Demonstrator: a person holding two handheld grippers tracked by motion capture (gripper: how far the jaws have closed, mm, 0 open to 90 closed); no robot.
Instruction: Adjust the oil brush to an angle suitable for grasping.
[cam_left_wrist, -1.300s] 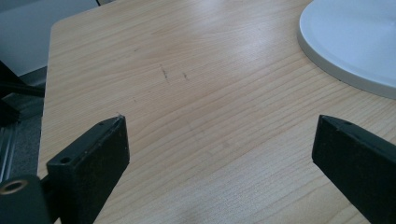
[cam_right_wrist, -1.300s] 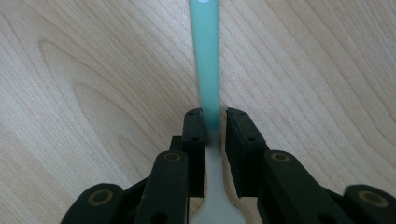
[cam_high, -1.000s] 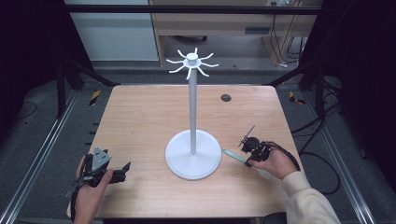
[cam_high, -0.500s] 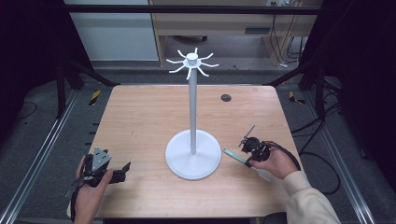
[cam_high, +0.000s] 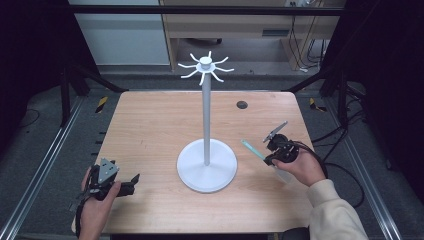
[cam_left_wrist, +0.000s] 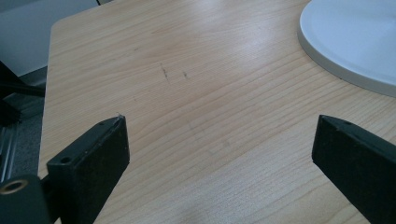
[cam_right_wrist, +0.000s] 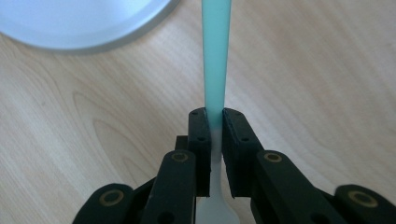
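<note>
Wooden table (cam_high: 150, 130), right tongs (cam_high: 268, 152) clamping teal strip (cam_high: 252, 149), now lifted higher, left tongs (cam_high: 131, 181) apart, unmoved

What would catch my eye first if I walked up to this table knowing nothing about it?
Most striking is the tall white stand in the middle of the wooden table, its hooked arms fanned out at the top. To its right, the right gripper pinches a thin teal strip between its jaws. The left gripper rests at the near left, jaws wide apart.
</note>
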